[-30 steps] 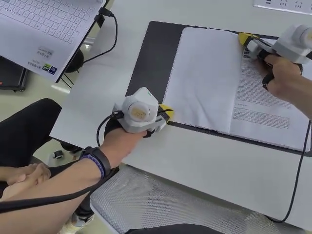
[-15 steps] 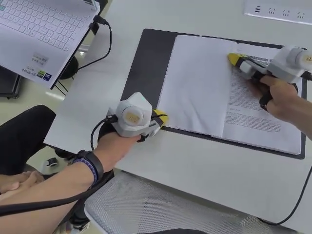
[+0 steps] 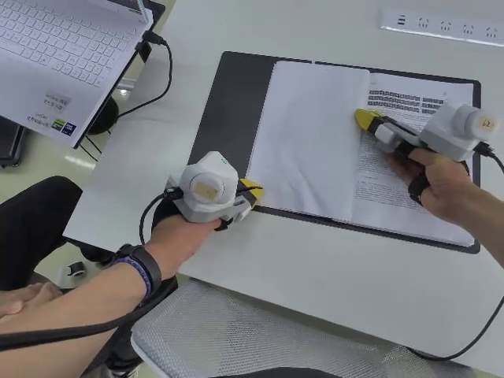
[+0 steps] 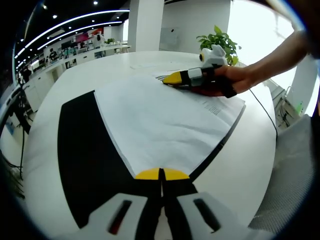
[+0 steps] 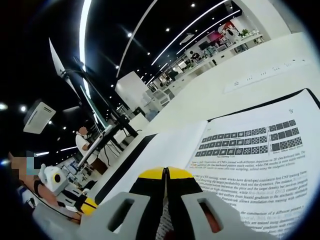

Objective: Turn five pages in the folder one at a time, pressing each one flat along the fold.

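Note:
An open black folder [image 3: 228, 110] lies on the white table, a blank white page [image 3: 311, 134] on its left half and a printed page [image 3: 402, 169] on its right. My right gripper [image 3: 364, 120] is shut, its yellow tips resting on the printed page beside the fold [image 3: 358, 146]. My left gripper [image 3: 253, 191] is shut too, tips at the near left corner of the blank page [image 4: 155, 125]. In the left gripper view the right gripper [image 4: 170, 78] lies across the far side of the page. The right gripper view looks over the printed page [image 5: 250, 150].
A white laptop [image 3: 63, 55] sits at the far left with a black cable [image 3: 161, 71] running off it. A white power strip [image 3: 441, 25] lies beyond the folder. A grey mesh chair seat [image 3: 252, 331] is below the table's near edge.
My right gripper has slid down along the fold, from the page's top toward me. The left gripper stays at the page's near corner. The head camera has shifted.

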Demonstrator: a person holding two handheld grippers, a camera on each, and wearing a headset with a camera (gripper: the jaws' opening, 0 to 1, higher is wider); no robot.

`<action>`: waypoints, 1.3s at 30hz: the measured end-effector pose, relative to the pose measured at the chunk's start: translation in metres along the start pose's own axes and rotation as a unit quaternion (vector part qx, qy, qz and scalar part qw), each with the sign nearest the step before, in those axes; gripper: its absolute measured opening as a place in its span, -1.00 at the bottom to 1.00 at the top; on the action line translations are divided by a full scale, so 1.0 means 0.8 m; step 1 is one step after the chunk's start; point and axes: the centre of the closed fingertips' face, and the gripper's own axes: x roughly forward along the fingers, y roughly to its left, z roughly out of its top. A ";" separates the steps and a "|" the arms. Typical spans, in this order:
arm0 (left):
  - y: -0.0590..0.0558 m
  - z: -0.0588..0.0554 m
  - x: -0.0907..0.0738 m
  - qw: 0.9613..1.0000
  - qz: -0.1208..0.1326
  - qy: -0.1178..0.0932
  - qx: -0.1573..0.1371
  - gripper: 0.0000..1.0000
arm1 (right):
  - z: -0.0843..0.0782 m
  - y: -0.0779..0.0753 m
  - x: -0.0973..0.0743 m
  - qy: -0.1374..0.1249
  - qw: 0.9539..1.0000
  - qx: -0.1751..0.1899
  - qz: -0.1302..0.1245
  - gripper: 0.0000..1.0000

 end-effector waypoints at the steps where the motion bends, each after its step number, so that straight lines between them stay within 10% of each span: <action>1: 0.000 0.000 0.000 1.000 0.000 0.000 0.000 -1.00 | -0.001 0.002 -0.001 0.001 1.000 0.000 0.000 -1.00; 39: -0.001 0.001 -0.001 1.000 0.001 -0.003 -0.003 -1.00 | -0.098 0.088 -0.087 0.064 0.996 -0.001 0.064 -1.00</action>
